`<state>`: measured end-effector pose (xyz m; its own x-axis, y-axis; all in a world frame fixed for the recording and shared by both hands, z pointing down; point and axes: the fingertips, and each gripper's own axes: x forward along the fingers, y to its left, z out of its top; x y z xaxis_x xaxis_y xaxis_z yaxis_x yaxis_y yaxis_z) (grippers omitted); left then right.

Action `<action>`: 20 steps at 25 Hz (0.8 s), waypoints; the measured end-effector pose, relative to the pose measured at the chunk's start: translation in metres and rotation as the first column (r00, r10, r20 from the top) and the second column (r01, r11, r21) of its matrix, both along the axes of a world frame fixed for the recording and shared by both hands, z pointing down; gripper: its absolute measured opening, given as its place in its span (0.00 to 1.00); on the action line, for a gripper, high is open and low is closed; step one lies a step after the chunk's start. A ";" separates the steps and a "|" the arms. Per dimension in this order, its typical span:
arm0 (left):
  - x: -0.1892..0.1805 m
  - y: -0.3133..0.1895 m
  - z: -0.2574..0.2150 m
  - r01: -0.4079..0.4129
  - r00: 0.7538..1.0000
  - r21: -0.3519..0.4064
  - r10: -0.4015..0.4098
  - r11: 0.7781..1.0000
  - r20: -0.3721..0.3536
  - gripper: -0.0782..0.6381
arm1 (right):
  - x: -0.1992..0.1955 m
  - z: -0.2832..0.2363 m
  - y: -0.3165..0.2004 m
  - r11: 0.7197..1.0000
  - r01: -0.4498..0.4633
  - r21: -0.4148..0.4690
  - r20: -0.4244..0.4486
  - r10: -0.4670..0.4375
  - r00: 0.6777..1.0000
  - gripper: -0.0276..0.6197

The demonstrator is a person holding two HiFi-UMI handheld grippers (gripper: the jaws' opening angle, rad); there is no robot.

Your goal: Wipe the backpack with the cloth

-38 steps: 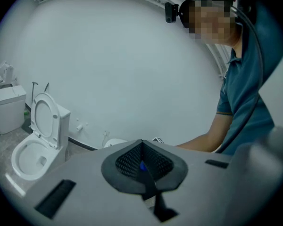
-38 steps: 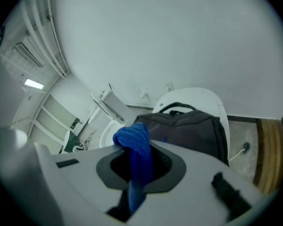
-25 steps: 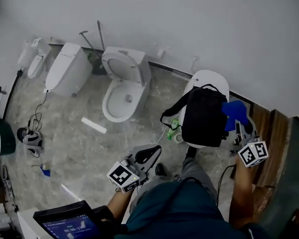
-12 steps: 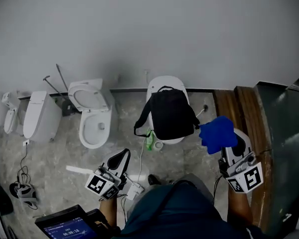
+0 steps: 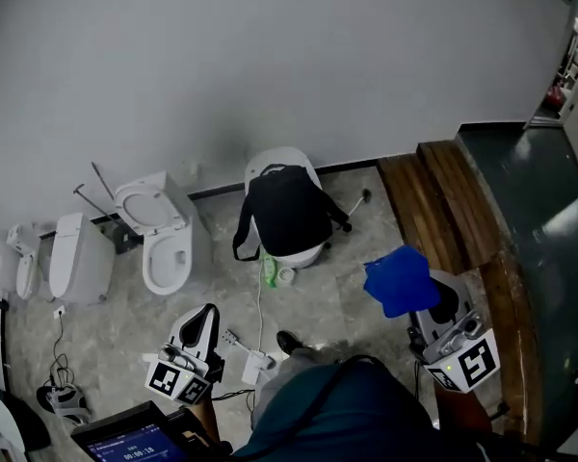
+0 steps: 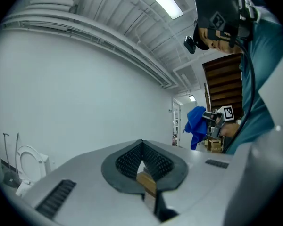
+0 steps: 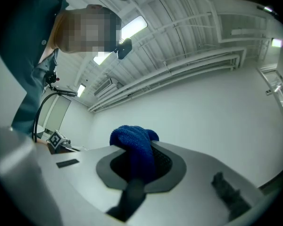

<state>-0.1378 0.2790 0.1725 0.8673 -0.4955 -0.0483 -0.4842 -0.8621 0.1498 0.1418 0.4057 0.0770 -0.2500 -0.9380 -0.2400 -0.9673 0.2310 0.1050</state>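
A black backpack (image 5: 284, 210) rests on a white toilet (image 5: 270, 159) by the wall, well ahead of both grippers. My right gripper (image 5: 426, 298) is shut on a blue cloth (image 5: 400, 279), which bunches above its jaws at the lower right, apart from the backpack. In the right gripper view the blue cloth (image 7: 134, 147) fills the gap between the jaws. My left gripper (image 5: 208, 312) sits at the lower left, shut with nothing in it. Its pads meet at the tips in the left gripper view (image 6: 141, 144), where the cloth (image 6: 196, 126) also shows at the right.
An open toilet (image 5: 161, 243) and a lidded one (image 5: 77, 258) stand left of the backpack. A green bottle (image 5: 269, 271) and a cable lie on the marble floor. Wooden planks (image 5: 441, 205) and a dark panel (image 5: 535, 191) line the right side. A tablet (image 5: 125, 441) is near my body.
The view has pulled back from the backpack, which now lies farther off. My right gripper has carried the cloth away from the backpack's side, toward my body. The left gripper stayed low and shut.
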 end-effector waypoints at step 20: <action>-0.098 0.308 -0.060 0.238 0.970 0.077 -0.240 0.968 0.020 0.12 | -0.042 0.037 0.223 0.985 0.152 -0.086 0.132 -0.140 0.981 0.08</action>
<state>-0.2354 0.5870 0.1127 0.7255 -0.6847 -0.0688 -0.6809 -0.7288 0.0727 0.1000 0.6291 0.1145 -0.3597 -0.9136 -0.1897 -0.9264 0.3740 -0.0442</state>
